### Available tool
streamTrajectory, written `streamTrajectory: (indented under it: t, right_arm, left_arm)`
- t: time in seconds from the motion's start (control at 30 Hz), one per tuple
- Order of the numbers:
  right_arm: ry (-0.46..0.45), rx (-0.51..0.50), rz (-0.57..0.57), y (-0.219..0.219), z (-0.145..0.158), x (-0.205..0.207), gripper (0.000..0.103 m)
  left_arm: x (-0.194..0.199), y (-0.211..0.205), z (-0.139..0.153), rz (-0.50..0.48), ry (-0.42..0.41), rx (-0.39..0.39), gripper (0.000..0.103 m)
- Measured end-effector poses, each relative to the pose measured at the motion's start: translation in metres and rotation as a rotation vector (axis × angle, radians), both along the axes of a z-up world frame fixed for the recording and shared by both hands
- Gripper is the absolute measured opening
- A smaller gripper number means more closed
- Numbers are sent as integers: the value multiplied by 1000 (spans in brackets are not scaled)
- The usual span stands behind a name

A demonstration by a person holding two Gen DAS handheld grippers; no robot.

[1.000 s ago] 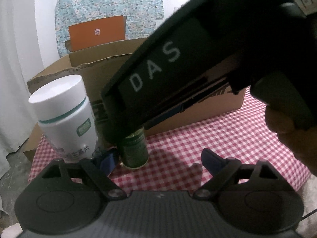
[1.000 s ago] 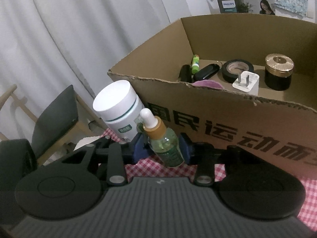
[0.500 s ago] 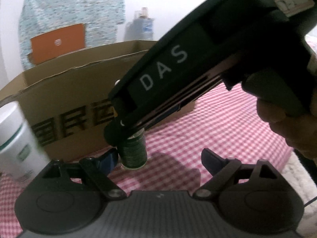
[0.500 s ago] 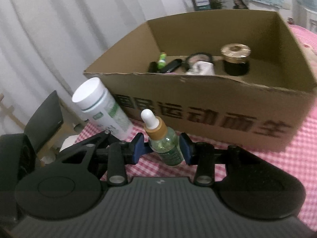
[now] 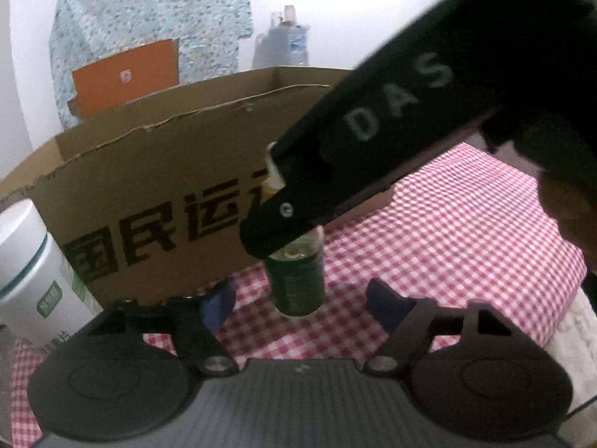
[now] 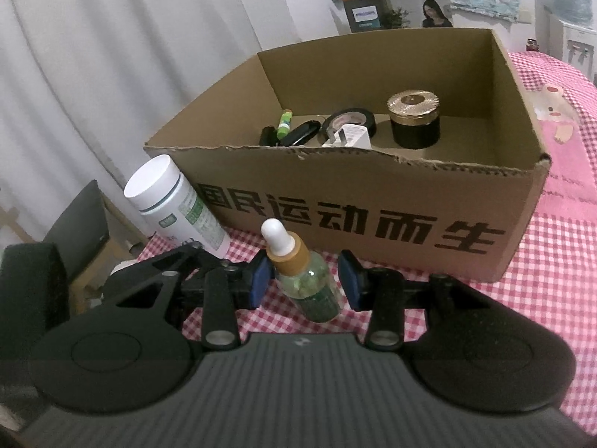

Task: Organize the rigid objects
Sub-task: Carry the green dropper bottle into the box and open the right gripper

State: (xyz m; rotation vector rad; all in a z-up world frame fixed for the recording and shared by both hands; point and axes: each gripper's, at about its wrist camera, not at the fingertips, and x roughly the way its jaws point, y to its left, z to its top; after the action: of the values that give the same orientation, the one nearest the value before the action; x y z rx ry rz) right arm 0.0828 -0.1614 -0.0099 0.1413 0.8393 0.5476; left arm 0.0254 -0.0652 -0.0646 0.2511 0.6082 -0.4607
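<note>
A small dropper bottle (image 6: 306, 283) with a white bulb, tan collar and green contents hangs between the blue pads of my right gripper (image 6: 305, 283), which is shut on it just above the red checked cloth (image 6: 541, 261). In the left wrist view the right gripper's black finger (image 5: 283, 224) covers the top of the dropper bottle (image 5: 298, 280). The jaws of my left gripper (image 5: 302, 300) are closing, with the bottle's lower end seen between the fingertips and untouched. A white pill bottle (image 6: 175, 205) stands left of the cardboard box (image 6: 373, 205).
The open box holds a gold-lidded black jar (image 6: 414, 119), a tape roll (image 6: 349, 117), a white charger (image 6: 350, 138), a green stick (image 6: 284, 121) and a dark case (image 6: 300, 132). White curtains hang to the left. A dark chair (image 6: 78, 220) stands beside the table.
The left fingertips have drawn closer together. Both views have swung right, so the white pill bottle sits further left. The dropper bottle stays in the right gripper.
</note>
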Motion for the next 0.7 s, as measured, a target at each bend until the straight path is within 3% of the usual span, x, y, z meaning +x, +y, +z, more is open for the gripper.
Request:
streamTrajectory:
  t: [0.4, 0.7]
  right_arm:
    - [10, 31, -7, -2, 0, 4, 34]
    - [13, 33, -20, -8, 0, 3, 33]
  left_arm:
    - [7, -7, 3, -13, 3, -37, 34]
    - [12, -12, 4, -36, 16, -41, 37]
